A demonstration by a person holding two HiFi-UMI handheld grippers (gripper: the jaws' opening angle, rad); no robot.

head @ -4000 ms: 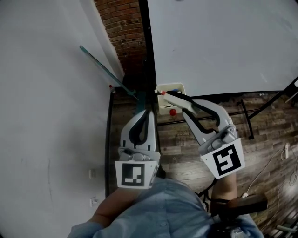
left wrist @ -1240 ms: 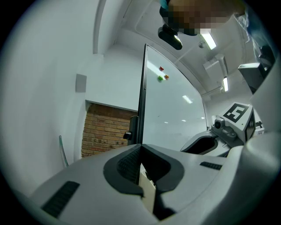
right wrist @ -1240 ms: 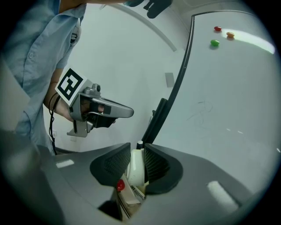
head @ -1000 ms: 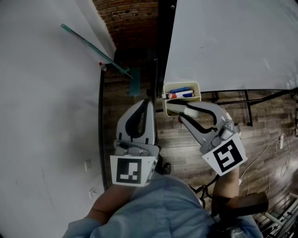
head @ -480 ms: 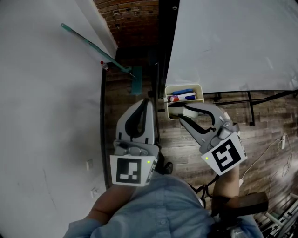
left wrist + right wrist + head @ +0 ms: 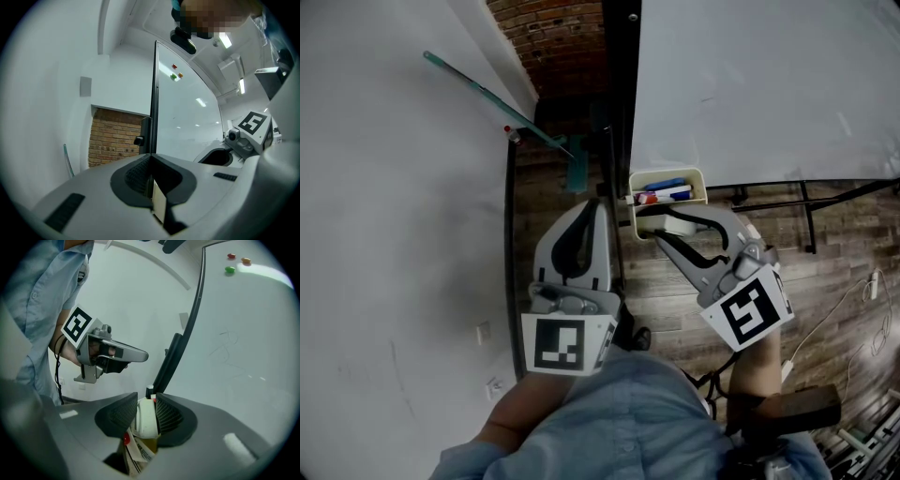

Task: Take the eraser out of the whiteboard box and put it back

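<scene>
The cream whiteboard box (image 6: pixel 667 172) hangs at the whiteboard's (image 6: pixel 750 84) lower left corner, with markers (image 6: pixel 664 191) inside. My right gripper (image 6: pixel 643 221) reaches into the box's near side. In the right gripper view the white eraser (image 6: pixel 144 418) sits upright between the right gripper's (image 6: pixel 146 409) pads, touching both, just above the box's contents and a red cap (image 6: pixel 125 439). The jaws have just been opening, and the eraser still fills the gap. My left gripper (image 6: pixel 599 202) hangs level left of the box, shut and empty (image 6: pixel 151 161).
A black whiteboard frame post (image 6: pixel 619 103) runs between the two grippers. A brick wall strip (image 6: pixel 548 37) and a white wall (image 6: pixel 394 187) lie to the left. Below are a wood floor (image 6: pixel 825 244) and black stand legs (image 6: pixel 806 220).
The right gripper has stayed at the box's near side with the eraser between its jaws. The left gripper has not moved. The head view has shifted slightly.
</scene>
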